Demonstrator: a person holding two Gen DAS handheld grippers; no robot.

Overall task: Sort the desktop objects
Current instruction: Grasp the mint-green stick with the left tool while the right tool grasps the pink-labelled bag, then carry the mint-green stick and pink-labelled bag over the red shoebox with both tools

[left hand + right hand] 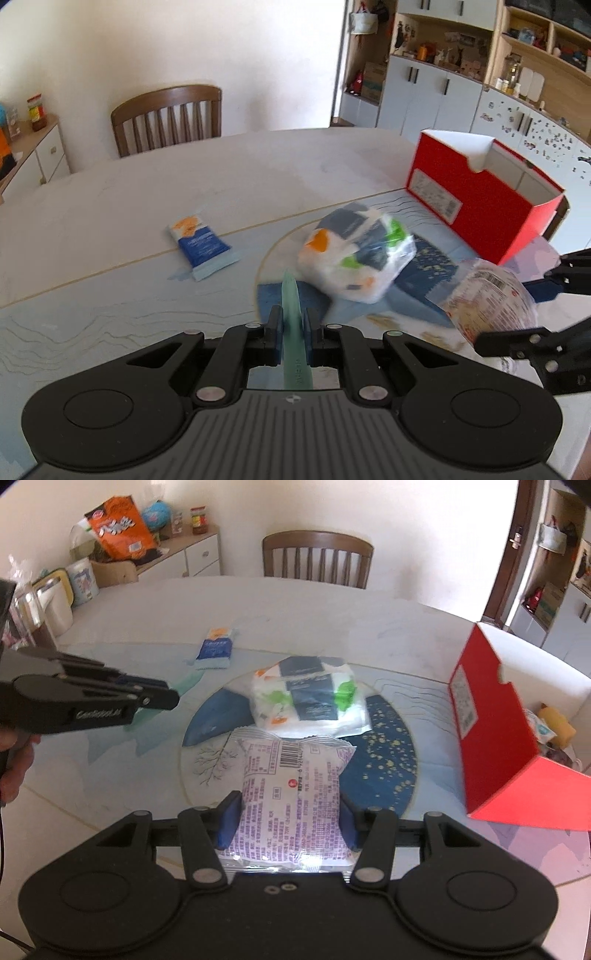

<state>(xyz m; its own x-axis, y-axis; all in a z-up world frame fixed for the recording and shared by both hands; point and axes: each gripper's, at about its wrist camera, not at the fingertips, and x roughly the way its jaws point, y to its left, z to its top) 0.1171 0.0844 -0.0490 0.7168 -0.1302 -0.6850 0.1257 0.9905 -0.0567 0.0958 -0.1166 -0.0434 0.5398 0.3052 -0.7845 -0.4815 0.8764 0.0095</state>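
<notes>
Purple-printed clear snack packet in right claw; thin green stick pinched by left claw.

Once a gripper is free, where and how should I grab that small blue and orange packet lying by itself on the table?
Take the small blue and orange packet across its narrow middle, coming from above. It lies flat on the table, so no side offers the fingers a way under; the flat sealed ends are thin, the filled body probably gives more to pinch. It lies apart from the tissue pack, so there is room around it.
</notes>
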